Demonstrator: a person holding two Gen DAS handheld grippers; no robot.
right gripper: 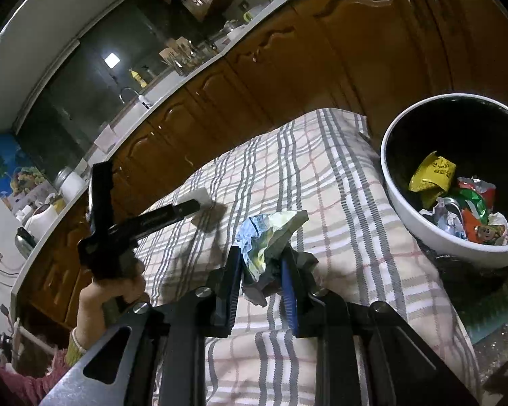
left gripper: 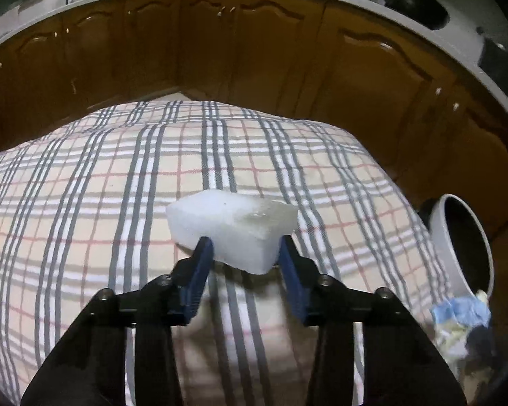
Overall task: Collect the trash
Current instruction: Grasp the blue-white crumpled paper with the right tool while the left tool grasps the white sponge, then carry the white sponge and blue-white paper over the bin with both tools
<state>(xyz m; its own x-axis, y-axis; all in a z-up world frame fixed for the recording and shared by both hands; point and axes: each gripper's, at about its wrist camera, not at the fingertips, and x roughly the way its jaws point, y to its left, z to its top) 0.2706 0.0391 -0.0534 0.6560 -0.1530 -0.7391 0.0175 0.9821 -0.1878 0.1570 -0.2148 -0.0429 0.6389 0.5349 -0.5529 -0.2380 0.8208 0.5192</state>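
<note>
- Trash bin [right gripper: 393, 182] (white, with wrappers inside) sits beside our checked cloth [left gripper: 84, 203].
- Our left gripper [left gripper: 245, 248] squeezes a white block [left gripper: 232, 226] above the cloth.
- Our right gripper [right gripper: 262, 264] pinches a crumpled wrapper [right gripper: 267, 237] near the bin.

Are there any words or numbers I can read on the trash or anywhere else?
None can be read for sure.
Yellow wrapper in the white bin: dark print, too small to read.
Red and green wrappers: print too blurred.
Crumpled wrapper in the right tongs: no readable text.
</note>
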